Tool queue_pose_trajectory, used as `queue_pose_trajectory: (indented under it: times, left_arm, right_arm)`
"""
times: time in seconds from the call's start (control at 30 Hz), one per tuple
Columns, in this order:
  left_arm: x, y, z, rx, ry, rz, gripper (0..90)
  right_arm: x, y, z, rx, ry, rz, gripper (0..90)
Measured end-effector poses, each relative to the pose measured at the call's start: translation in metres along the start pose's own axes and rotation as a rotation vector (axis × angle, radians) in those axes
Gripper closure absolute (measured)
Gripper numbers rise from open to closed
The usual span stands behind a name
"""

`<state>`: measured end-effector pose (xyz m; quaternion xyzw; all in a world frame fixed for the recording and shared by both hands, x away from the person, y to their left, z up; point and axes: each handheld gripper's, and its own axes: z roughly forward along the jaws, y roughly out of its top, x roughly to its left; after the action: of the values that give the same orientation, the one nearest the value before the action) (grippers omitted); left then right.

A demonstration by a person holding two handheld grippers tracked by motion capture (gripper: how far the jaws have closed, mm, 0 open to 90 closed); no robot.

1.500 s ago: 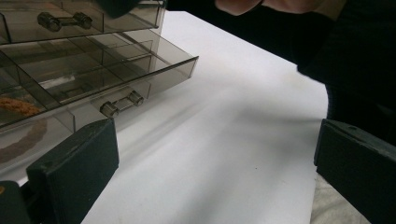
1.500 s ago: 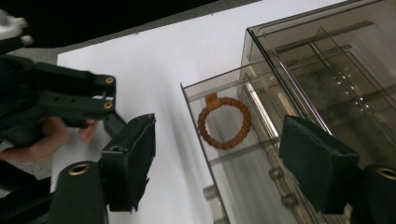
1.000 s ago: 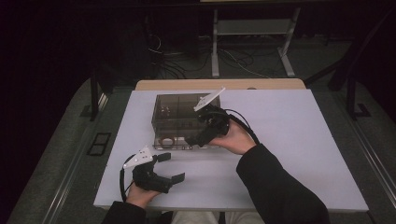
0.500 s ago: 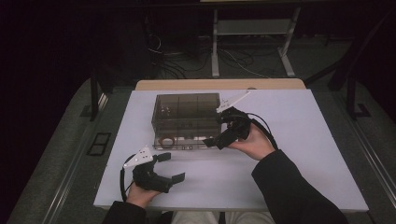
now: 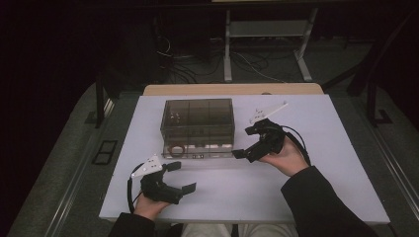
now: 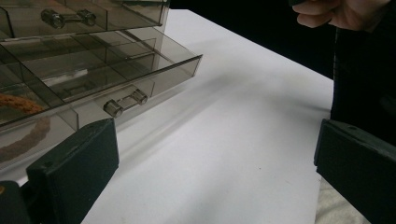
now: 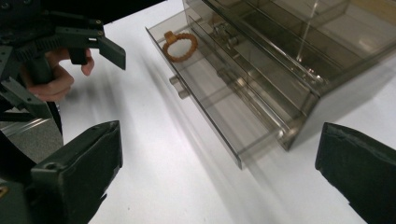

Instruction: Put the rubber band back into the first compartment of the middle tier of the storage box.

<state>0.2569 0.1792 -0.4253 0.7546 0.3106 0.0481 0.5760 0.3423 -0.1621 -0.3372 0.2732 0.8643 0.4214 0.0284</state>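
- The right gripper (image 5: pixel 242 143) hovers just off the right front corner of the drawer box (image 5: pixel 197 123), jaws spread wide and holding nothing; its own view shows both black jaws far apart over the bare white table (image 7: pixel 154 154).
- The left gripper (image 5: pixel 180 177) rests low near the table's front edge, jaws likewise wide apart and empty, pointing towards the box from the front left.
- The bottom drawer (image 7: pixel 219 116) stands pulled out from the box. It is thin, clear, smoke-tinted plastic: likely light, stiff and slick, and liable to crack or skate if squeezed hard on a wall.
- The safest hold looks to be the small bar handle (image 6: pixel 125 102) on the drawer front, pinched across its width; a flat push on the front face should also slide it.
- With so light a box, it may shift on the table unless the other gripper steadies it.
- A brown bead bracelet (image 7: pixel 180 45) lies in the drawer's left compartment; it looks light and floppy, best pinched on one side of the loop.
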Motion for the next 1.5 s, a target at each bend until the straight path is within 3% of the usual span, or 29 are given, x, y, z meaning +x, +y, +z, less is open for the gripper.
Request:
queue_pose_trajectory:
  times: [0.7,1.5]
  left_arm:
    - [-0.001,0.000,0.000,0.000,0.003,-0.002,0.0]
    - [-0.001,-0.001,-0.001,-0.004,0.019,-0.008,0.0]
  right_arm:
    - [-0.012,-0.047,-0.024,-0.025,-0.041,0.079,0.1]
    - [-0.017,-0.122,-0.042,-0.075,-0.100,0.196,0.1]
